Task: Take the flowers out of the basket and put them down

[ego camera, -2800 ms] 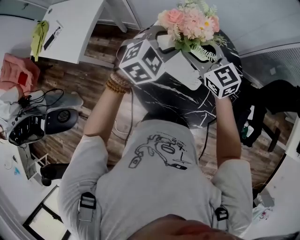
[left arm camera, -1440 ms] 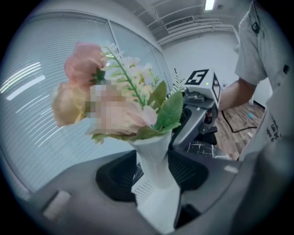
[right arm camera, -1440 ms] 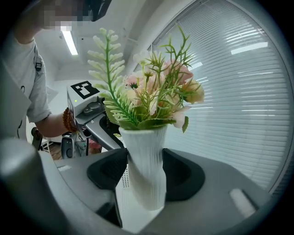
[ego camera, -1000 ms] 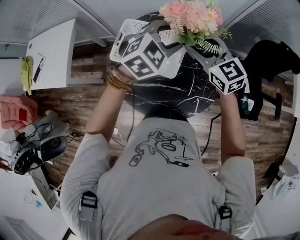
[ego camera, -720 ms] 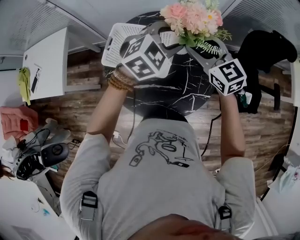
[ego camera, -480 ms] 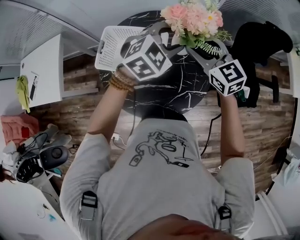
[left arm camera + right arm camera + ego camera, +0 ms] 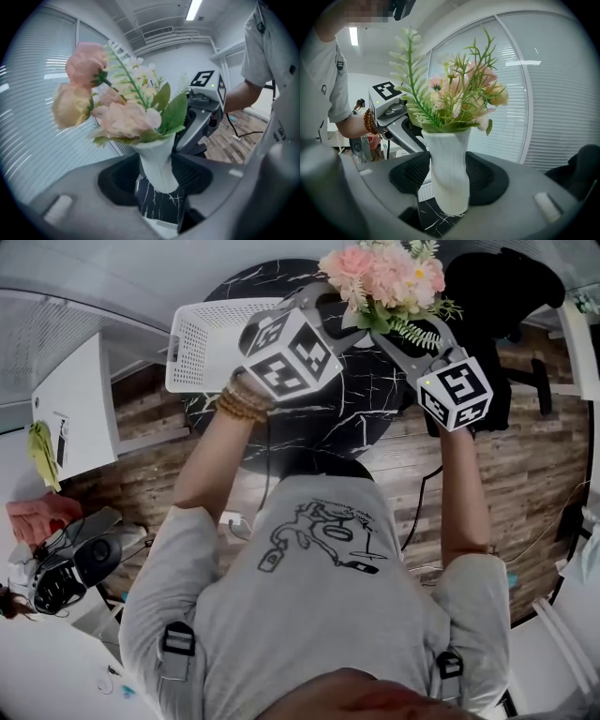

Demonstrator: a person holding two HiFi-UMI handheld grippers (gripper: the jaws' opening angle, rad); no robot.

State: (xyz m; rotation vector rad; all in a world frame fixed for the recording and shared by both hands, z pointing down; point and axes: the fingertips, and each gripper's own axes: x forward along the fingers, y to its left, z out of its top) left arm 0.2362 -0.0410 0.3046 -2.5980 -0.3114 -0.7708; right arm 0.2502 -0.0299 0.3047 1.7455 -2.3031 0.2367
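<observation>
Left gripper view: flower vase (image 7: 157, 164) clamped betw. left gripper (image 7: 157, 182) fingers (image 7: 117, 180); right gripper (image 7: 449, 183) fingers (image 7: 487, 180) also clamped on it.

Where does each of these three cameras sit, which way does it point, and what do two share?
Head view: on the person's head, facing steeply down at the table, basket and flowers; shows shirt, forearms, left gripper, right gripper.
Left gripper view: on the left gripper, facing along its jaws, closed on the vase; right gripper and forearm beyond.
Right gripper view: on the right gripper, facing the vase's opposite side; left gripper and beaded wrist beyond.
Shared: both gripper views show the vase.
</observation>
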